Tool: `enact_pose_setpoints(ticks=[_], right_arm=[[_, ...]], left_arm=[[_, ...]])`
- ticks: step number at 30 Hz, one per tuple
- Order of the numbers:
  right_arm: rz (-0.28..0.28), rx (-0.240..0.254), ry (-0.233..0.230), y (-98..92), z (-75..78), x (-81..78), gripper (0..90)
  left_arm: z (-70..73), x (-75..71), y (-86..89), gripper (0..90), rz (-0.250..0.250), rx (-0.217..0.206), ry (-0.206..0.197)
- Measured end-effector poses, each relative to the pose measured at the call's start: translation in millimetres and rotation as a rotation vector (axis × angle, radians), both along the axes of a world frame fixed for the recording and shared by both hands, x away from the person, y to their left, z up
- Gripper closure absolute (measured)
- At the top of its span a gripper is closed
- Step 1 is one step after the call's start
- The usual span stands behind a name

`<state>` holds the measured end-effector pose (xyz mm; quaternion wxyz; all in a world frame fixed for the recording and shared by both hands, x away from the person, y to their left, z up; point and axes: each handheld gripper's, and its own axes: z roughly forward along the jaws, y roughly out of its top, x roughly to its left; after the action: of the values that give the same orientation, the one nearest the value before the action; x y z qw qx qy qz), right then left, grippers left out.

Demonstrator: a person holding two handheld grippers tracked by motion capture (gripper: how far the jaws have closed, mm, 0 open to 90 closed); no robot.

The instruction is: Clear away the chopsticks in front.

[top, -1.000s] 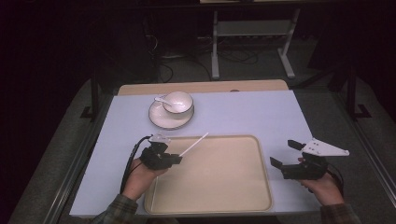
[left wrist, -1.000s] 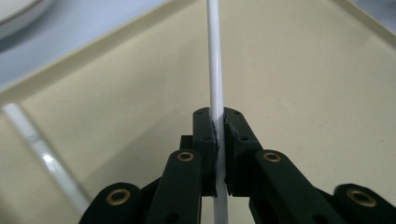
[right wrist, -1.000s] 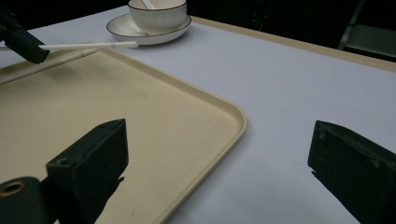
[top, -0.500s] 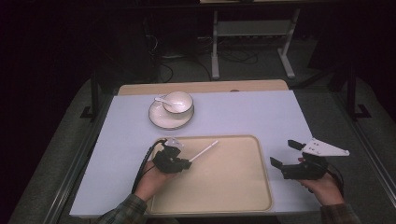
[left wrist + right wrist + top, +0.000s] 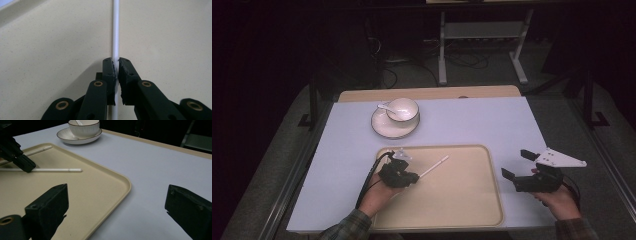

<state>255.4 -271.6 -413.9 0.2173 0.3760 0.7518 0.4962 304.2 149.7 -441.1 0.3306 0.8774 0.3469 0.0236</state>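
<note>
The left gripper [image 5: 411,176] pinches a white chopstick [image 5: 435,166] low over the beige tray [image 5: 472,210]; I would lower it flat before releasing, so it cannot roll; the right gripper [image 5: 517,163] waits wide apart beside the tray.

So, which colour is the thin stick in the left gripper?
White: the stick shows best in the left gripper view.
</note>
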Motion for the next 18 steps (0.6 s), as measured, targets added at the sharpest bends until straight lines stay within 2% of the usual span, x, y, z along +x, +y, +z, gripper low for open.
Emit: enact_pose_setpoints(ticks=[7, 10, 14, 16, 18], right_arm=[[0.0, 0.0, 0.0, 0.3, 0.0, 0.0, 4.6], [-0.002, 0.0, 0.002, -0.2, 0.1, -0.2, 4.6], [-0.003, 0.001, 0.002, -0.4, -0.2, 0.3, 4.6], [-0.004, 0.0, 0.002, -0.4, -0.2, 0.2, 4.6], [-0.005, 0.002, 0.001, -0.8, 0.1, 0.0, 4.6]], left_arm=[[1.5, -0.6, 1.8, 79.9, 0.001, -0.007, -0.002], [8.6, -1.0, 4.0, 77.7, -0.007, -0.035, -0.041], [16.3, 2.2, 1.8, 71.8, -0.049, -0.082, -0.068], [18.8, 5.4, -1.9, 68.2, -0.045, -0.08, -0.079], [19.2, 10.5, -6.4, 68.0, -0.049, -0.083, -0.07]])
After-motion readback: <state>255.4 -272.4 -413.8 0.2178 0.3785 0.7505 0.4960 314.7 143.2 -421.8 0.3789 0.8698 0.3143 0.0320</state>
